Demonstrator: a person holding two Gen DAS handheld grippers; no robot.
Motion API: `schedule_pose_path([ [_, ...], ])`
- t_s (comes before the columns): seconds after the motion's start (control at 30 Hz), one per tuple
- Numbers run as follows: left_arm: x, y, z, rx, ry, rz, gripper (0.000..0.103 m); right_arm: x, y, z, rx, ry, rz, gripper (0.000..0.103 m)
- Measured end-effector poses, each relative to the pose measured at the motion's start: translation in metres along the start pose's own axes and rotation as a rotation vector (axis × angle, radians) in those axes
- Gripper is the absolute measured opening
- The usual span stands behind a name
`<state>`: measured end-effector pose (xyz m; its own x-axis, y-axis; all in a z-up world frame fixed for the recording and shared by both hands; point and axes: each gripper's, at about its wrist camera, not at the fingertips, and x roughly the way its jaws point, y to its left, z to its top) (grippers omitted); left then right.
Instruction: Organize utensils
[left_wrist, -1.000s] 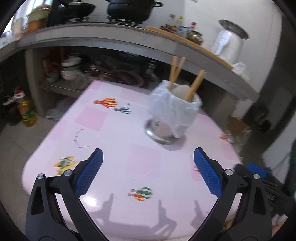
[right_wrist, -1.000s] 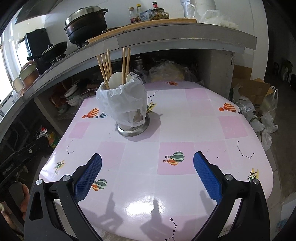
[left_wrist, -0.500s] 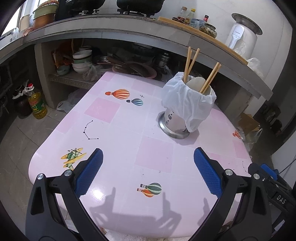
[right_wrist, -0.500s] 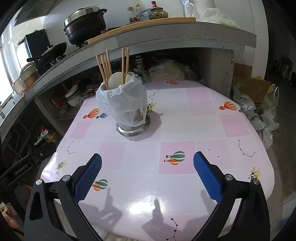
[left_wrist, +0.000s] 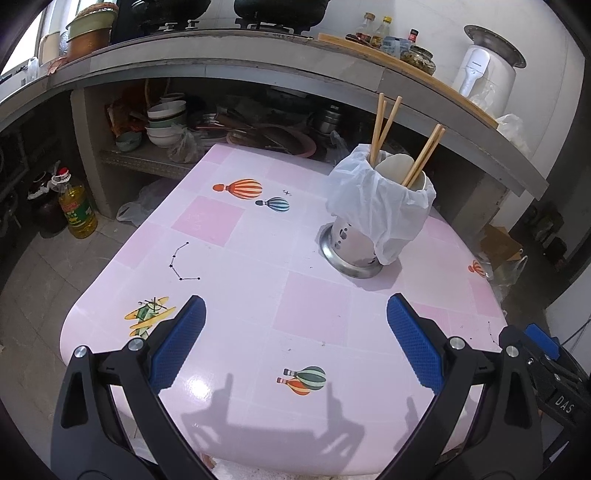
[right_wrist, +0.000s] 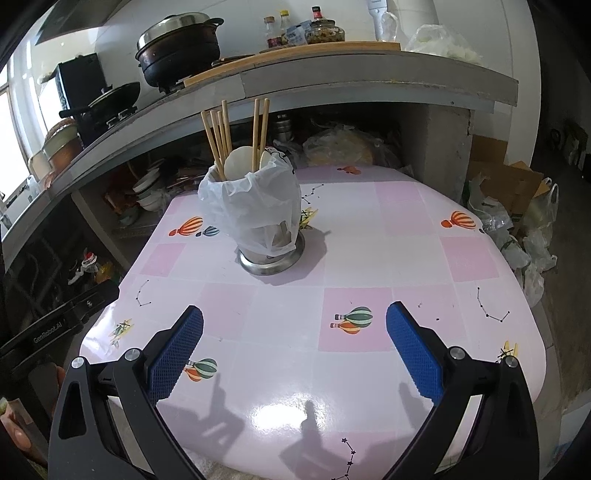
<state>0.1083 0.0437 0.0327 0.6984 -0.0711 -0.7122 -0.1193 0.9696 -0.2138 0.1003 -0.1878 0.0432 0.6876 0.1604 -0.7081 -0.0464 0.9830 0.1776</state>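
Note:
A steel utensil holder (left_wrist: 351, 247) (right_wrist: 271, 254) stands on the pink table (left_wrist: 258, 258) (right_wrist: 369, 229), draped with a white plastic bag (left_wrist: 380, 203) (right_wrist: 255, 199). Several wooden chopsticks (left_wrist: 384, 125) (right_wrist: 221, 140) and pale spoons (right_wrist: 238, 162) stick out of its top. My left gripper (left_wrist: 295, 317) hangs open over the near table edge, well short of the holder, nothing between its blue pads. My right gripper (right_wrist: 294, 325) is likewise open and empty, near the front edge with the holder ahead and slightly left.
A concrete counter (left_wrist: 258, 62) (right_wrist: 332, 70) runs behind the table with pots, bottles and a white appliance (left_wrist: 487, 74). Bowls (left_wrist: 166, 122) and plates fill the shelf beneath. An oil bottle (left_wrist: 75, 206) stands on the floor at left. Bags and a cardboard box (right_wrist: 517, 192) lie at right.
The left gripper has pulled back and swung left, so the holder now sits farther right in its view. The right view has barely shifted. Both grippers stay open.

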Motion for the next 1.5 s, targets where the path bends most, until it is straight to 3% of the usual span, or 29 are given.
schedule_pose_path([
  [0.23,-0.001,-0.002,-0.003,0.033,-0.023,-0.066,0.095,-0.005,0.008,-0.003,-0.032,-0.036,0.063,0.097],
  [0.43,-0.005,-0.012,-0.011,0.088,-0.037,-0.117,0.095,-0.010,0.016,-0.011,-0.082,-0.081,0.066,0.097],
  [0.73,-0.015,-0.017,-0.015,0.126,-0.102,-0.110,0.095,-0.017,0.019,-0.013,-0.091,-0.120,0.062,0.097],
  [0.9,-0.023,-0.018,-0.015,0.145,-0.158,-0.082,0.095,-0.029,0.019,-0.015,-0.096,-0.198,0.053,0.097],
  [1.13,-0.039,-0.020,-0.013,0.170,-0.277,-0.040,0.095,-0.050,0.020,-0.017,-0.132,-0.332,-0.031,0.097],
  [1.5,-0.037,-0.015,-0.012,0.150,-0.259,-0.032,0.095,-0.050,0.017,-0.015,-0.127,-0.333,-0.046,0.097],
])
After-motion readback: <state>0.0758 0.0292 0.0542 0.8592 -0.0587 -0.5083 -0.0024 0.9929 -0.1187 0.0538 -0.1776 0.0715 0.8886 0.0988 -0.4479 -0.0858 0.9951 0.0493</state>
